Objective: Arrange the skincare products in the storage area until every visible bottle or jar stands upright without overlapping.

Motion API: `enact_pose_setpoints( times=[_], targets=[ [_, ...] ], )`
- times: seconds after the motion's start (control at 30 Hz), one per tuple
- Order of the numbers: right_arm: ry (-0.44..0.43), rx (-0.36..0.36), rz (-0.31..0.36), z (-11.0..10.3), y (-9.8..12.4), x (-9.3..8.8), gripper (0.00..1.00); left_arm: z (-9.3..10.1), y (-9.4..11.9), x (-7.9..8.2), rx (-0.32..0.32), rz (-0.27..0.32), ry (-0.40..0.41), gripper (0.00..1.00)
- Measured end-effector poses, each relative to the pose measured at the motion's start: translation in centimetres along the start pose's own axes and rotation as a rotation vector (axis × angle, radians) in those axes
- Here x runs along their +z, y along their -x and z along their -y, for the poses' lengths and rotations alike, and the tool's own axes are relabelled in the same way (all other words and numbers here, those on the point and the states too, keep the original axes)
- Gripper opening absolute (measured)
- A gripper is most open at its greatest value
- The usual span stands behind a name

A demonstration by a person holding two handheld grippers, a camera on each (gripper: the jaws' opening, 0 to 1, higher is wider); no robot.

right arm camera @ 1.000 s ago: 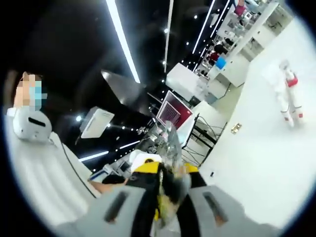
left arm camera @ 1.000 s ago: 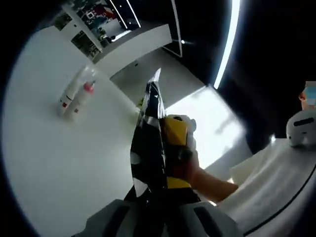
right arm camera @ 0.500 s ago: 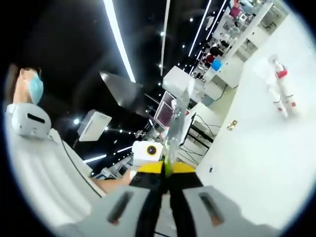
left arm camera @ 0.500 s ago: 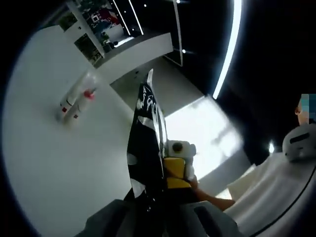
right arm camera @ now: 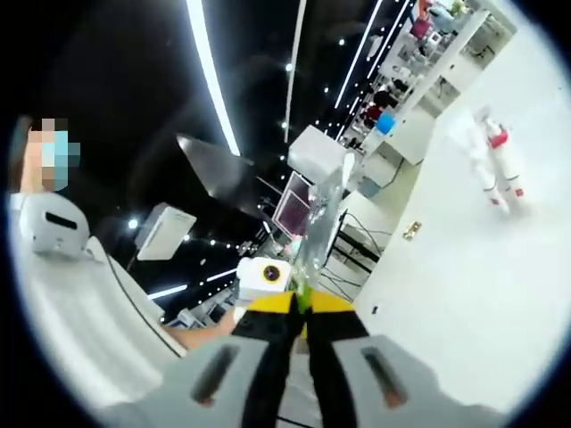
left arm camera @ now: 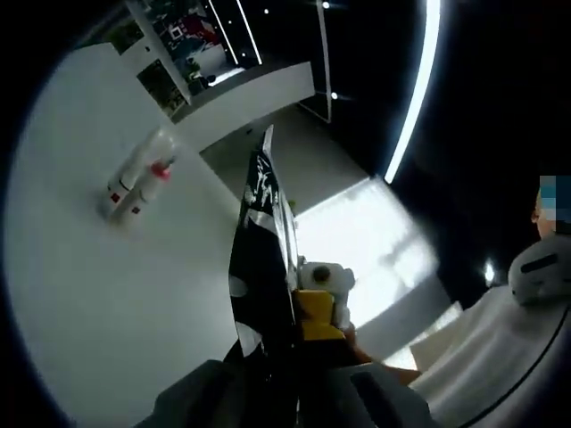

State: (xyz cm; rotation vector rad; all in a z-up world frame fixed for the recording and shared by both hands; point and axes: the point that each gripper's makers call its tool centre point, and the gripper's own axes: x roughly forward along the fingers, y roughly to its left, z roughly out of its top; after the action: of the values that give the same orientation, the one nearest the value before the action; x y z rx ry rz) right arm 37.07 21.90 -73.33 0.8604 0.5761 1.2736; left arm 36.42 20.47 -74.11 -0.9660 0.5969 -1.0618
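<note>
Big white table spread out ahead of both grippers, nothing else on it besides two bottles well out in front, touching side by side. Hard to say whether standing or lying, honestly; long axes look parallel, red bits toward the far end in the left gripper view. Also visible small up ahead-right in the right gripper view.

Dark printed sachet pinched between both tools, probably kept off the table for carrying. Edge-on, long axis straight out along the jaws, tip away from the hands. Looks silvery from the other side.

Left gripper clamped on its lower end. Right gripper clamped too, opposite face.
</note>
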Motion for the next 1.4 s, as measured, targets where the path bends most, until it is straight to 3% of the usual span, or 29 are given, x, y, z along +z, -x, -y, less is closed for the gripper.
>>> enact_pose_setpoints(
  times=[0.17, 0.37, 0.5, 0.63, 0.7, 0.9, 0.97, 1.03, 1.13, 1.23, 1.3, 1.4],
  targets=[
    [-0.028, 0.021, 0.024, -0.2, 0.4, -0.1, 0.12, -0.2, 0.1, 0.8, 0.004, 0.065, 0.026, 0.02],
    [-0.047, 0.029, 0.046, -0.2, 0.2, 0.2, 0.13, -0.1, 0.2, 1.3, -0.006, 0.094, 0.042, 0.02],
    [-0.027, -0.030, 0.111, 0.8, 0.5, 1.4, 0.12, 0.1, 0.2, 1.4, -0.017, 0.093, 0.046, 0.02],
    [-0.039, -0.005, 0.132, 0.3, 0.7, 1.8, 0.06, 0.1, -0.3, 0.9, -0.017, 0.068, 0.043, 0.02],
    [-0.001, -0.040, 0.126, 0.7, 0.9, 1.7, 0.04, -0.2, -0.5, 0.8, -0.007, 0.065, 0.035, 0.02],
    [0.001, -0.064, 0.106, 1.0, 1.2, 1.6, 0.02, -0.5, -0.6, 0.5, 0.023, 0.041, 0.011, 0.04],
    [0.015, -0.063, 0.079, 1.0, 1.3, 1.4, 0.02, -1.1, -0.3, 1.7, 0.049, 0.104, 0.020, 0.13],
    [0.027, -0.056, 0.058, 0.7, 1.3, 1.1, 0.02, -0.6, 0.0, 2.1, 0.022, 0.108, 0.014, 0.16],
    [0.036, 0.010, -0.026, -0.7, 0.8, -0.2, 0.02, -0.2, 0.1, 2.8, 0.004, 0.117, 0.015, 0.16],
    [0.064, -0.005, -0.096, -0.7, 0.1, -1.6, 0.02, -0.1, 0.2, 3.5, -0.007, 0.135, 0.028, 0.09],
    [0.050, -0.003, -0.062, -0.6, -0.1, -1.3, 0.02, 0.4, 0.4, 3.7, -0.024, 0.146, -0.006, 0.04],
    [0.007, -0.001, -0.037, -0.6, 0.0, -1.1, 0.02, 0.3, 0.5, 3.8, -0.013, 0.161, 0.020, 0.02]
  ],
)
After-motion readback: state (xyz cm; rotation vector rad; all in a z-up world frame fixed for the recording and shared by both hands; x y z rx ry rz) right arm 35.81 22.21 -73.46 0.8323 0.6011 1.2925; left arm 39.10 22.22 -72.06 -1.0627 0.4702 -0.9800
